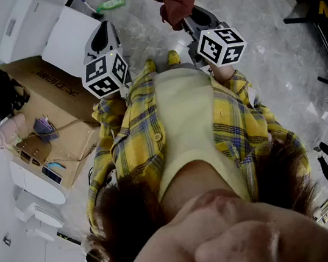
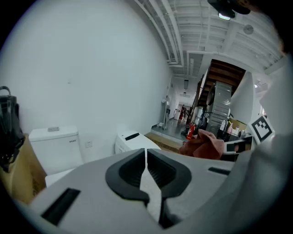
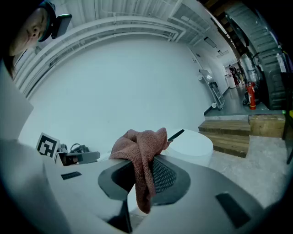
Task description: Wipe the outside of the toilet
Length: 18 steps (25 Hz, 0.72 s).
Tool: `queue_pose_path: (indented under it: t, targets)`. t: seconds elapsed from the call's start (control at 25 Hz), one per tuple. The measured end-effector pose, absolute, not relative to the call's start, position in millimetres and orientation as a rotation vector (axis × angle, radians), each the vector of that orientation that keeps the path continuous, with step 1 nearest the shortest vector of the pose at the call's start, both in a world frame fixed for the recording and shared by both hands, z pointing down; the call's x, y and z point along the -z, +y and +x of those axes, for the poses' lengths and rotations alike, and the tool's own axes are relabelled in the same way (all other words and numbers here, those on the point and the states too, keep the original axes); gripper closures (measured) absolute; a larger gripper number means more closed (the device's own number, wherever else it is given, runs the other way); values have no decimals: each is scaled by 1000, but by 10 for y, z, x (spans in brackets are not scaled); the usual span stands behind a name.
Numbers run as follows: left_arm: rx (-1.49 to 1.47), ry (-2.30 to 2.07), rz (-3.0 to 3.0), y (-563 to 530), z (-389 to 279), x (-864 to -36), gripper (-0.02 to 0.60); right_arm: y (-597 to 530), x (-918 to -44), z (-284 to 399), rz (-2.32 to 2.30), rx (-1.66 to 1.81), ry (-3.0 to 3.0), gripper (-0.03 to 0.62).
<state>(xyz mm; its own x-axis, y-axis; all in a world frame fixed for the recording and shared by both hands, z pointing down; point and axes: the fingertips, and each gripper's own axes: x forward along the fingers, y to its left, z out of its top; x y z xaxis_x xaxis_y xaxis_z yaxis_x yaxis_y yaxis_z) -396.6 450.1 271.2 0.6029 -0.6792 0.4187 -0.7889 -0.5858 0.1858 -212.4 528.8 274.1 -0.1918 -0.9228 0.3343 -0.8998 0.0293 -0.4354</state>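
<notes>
Rust-red terry cloth (image 3: 142, 146) hangs clamped between the jaws of the right hand-held gripper (image 3: 144, 161), bunched above them and trailing down through the gap. The left hand-held gripper (image 2: 145, 153) has its jaws drawn together with nothing between them. Both are held up in front of the person, short of the white toilet (image 3: 192, 145). The cloth touches no part of it, so by my reading no wiping is under way and the whole outside is left to do. A second toilet with a tank (image 2: 52, 146) stands just beside the first. A flattened cardboard box (image 1: 49, 108) lies near the toilet, on a grey marbled floor (image 1: 260, 38). Behind the toilet is a plain white wall (image 3: 114, 91), and wooden steps (image 3: 238, 132) rise beyond it.
</notes>
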Motion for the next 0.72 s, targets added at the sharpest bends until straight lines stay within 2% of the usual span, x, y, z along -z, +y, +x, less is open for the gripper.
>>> queue_pose_path:
  t: [0.72]
  targets:
    - [-430, -1235, 2514, 4427, -3412, -2635, 561, 5182, -2836, -1635, -1863, 928, 2222, 514]
